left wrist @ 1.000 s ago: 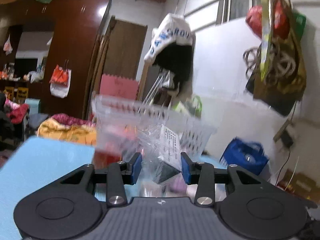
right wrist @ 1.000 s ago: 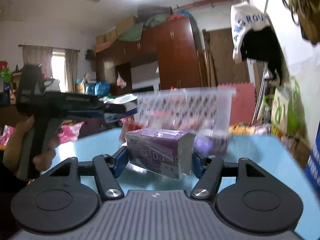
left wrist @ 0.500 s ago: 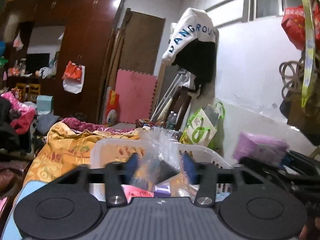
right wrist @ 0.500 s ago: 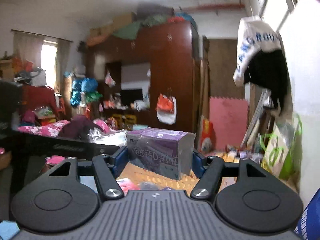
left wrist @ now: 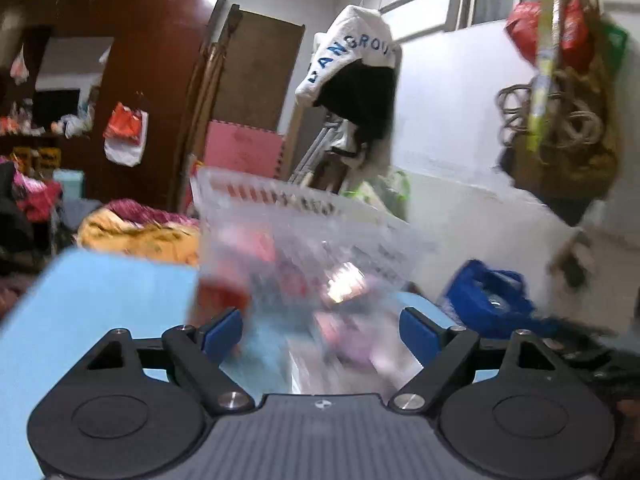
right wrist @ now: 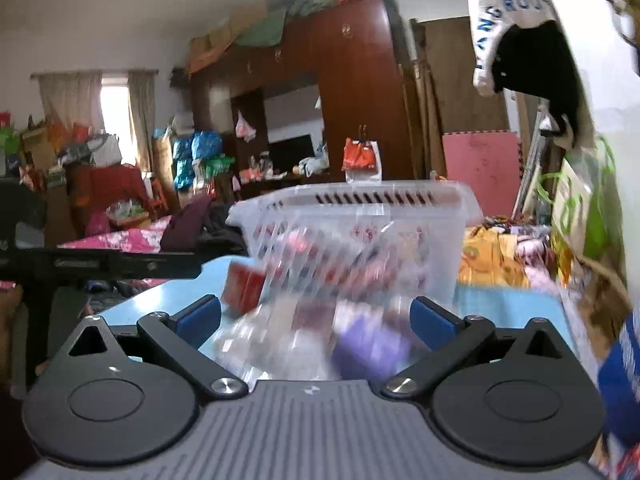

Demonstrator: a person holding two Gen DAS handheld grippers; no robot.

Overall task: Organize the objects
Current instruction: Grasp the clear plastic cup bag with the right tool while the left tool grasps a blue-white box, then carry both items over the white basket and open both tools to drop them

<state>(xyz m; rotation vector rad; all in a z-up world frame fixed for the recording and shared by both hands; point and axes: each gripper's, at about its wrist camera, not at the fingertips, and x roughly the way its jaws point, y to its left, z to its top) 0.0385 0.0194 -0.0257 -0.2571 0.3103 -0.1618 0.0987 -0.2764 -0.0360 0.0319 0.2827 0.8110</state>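
Note:
A clear plastic basket [left wrist: 304, 236] with slotted walls stands on the light blue table [left wrist: 100, 292], blurred by motion. It holds red, pink and purple items. My left gripper [left wrist: 320, 330] is open and empty, its blue pads just in front of the basket. In the right wrist view the same basket [right wrist: 360, 232] holds a purple tissue pack [right wrist: 368, 344] and a clear plastic bag [right wrist: 256, 340] low inside. My right gripper [right wrist: 316, 318] is open and empty, close to the basket's near wall.
A blue bag [left wrist: 488, 300] sits right of the table by the white wall. A yellow blanket [left wrist: 140, 236] lies beyond the table. The left gripper's body [right wrist: 100, 264] reaches in at the left of the right wrist view. A dark wardrobe [right wrist: 352, 92] stands behind.
Both grippers opened: the left let go of the clear plastic bag, the right let go of the purple tissue pack. Both items now lie in the basket, and both grippers dropped back low.

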